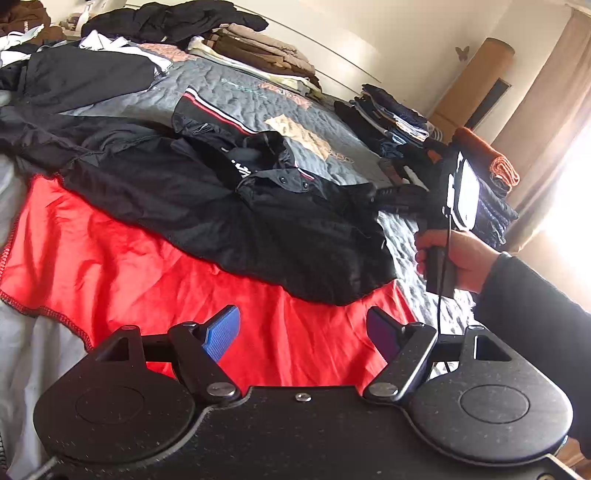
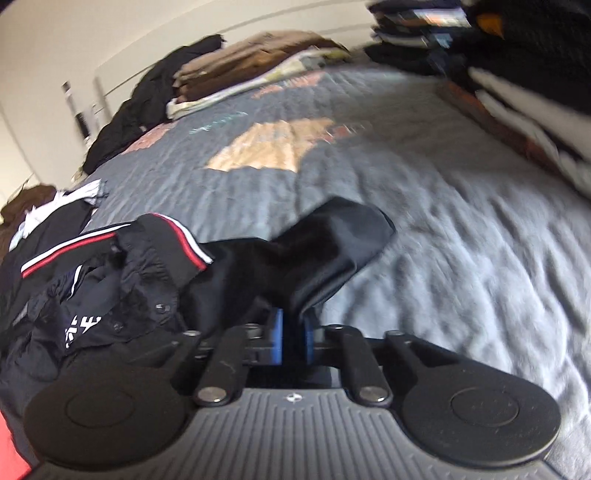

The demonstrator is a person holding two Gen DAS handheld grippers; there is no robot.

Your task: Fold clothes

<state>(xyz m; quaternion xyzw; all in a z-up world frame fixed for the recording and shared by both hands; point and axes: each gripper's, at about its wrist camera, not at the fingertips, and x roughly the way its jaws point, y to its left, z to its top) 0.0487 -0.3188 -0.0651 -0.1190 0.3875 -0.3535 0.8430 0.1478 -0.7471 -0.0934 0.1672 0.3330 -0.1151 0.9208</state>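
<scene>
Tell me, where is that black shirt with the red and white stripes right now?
The black shirt lies crumpled on the grey quilt, overlapping a red garment. In the right wrist view, the right hand-held gripper pinches its edge.

Daylight is pouring in through a window [image 1: 576,192] on the right, washing out a beige curtain [image 1: 554,85]. Cream walls [image 1: 406,33] are running behind a bed, whose grey quilted bedspread [image 2: 424,206] is lying rumpled across it.

Your left wrist view looks low across the bed [image 1: 236,96]; your right wrist view sits close above it; both share the black shirt [image 1: 229,206].
</scene>
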